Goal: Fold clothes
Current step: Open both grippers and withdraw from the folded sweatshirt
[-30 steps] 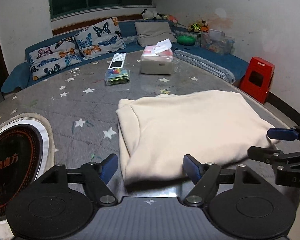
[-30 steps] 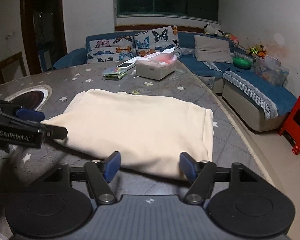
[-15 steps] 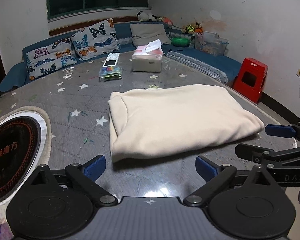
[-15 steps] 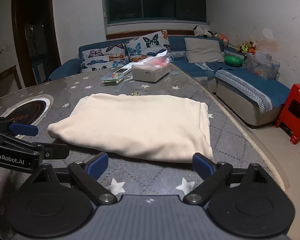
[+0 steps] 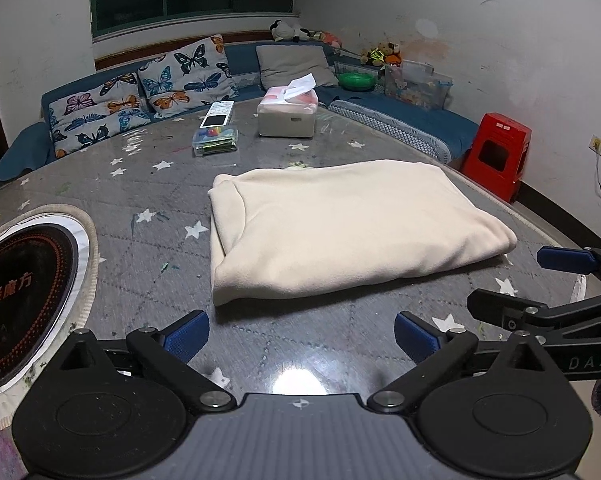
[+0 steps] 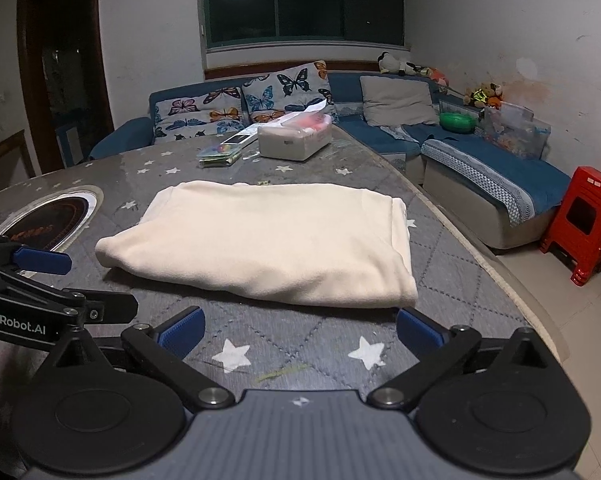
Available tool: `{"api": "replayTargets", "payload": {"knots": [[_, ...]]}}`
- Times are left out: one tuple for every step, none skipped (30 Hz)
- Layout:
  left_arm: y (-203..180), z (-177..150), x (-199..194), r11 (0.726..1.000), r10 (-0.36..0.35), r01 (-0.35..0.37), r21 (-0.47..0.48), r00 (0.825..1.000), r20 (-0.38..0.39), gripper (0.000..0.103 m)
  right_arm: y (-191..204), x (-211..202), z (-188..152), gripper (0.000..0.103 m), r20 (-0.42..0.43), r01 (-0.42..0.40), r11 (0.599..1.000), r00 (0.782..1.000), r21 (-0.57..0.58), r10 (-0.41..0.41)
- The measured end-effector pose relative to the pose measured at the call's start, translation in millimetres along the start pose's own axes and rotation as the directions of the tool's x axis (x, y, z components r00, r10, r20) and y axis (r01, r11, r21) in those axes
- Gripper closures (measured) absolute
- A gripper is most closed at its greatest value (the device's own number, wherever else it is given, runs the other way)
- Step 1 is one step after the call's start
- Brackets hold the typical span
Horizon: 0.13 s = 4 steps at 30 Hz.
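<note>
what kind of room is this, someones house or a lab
Most likely a home living room, at night. A blue corner sofa with butterfly cushions runs along the walls, soft toys sit on its back, and the folded cream garment lies on a star-patterned table with a tissue box.

A large round table covered in grey quilted fabric printed with white stars (image 5: pixel 148 184) (image 6: pixel 300 344) carries a cream fleece garment folded into a thick rectangle (image 5: pixel 340 228) (image 6: pixel 268 240) near its middle. Toward the far edge sit a beige tissue box with a white tissue sticking up (image 5: pixel 286 118) (image 6: pixel 294 140) and, beside it, a clear plastic case of small colourful items with a white-and-black flat device resting on top (image 5: pixel 215 140) (image 6: pixel 220 154). A black round hob with orange markings and a white rim (image 5: pixel 16 296) (image 6: pixel 48 216) is set into the surface to the left of the garment.
</note>
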State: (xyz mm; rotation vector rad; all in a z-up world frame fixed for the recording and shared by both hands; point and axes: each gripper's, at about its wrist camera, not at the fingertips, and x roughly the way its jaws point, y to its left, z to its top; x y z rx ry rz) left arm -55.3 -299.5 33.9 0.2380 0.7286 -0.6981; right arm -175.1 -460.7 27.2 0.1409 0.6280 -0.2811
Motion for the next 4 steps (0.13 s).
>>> {"api": "replayTargets", "payload": {"knots": [[-0.4,-0.2,-0.2,1.0,0.0,0.0,0.001,1.0,0.001,0.002,-0.2,0.0,-0.5,0.0,-0.001,0.002,1.0,1.0,0.001,-0.002],[-0.8,-0.4,-0.4,1.0,0.0,0.0,0.003,1.0,0.004,0.002,-0.4,0.1,-0.9,0.0,-0.002,0.004,1.0,1.0,0.002,-0.004],[-1.4,-0.6,-0.8,1.0,0.001,-0.001,0.005,1.0,0.006,0.002,-0.6,0.1,-1.4,0.0,-0.002,0.006,1.0,1.0,0.004,-0.006],[-1.9,-0.9,-1.2,1.0,0.002,-0.002,0.007,1.0,0.009,0.002,-0.4,-0.1,-1.6,0.0,-0.003,0.007,1.0,1.0,0.005,-0.007]]}}
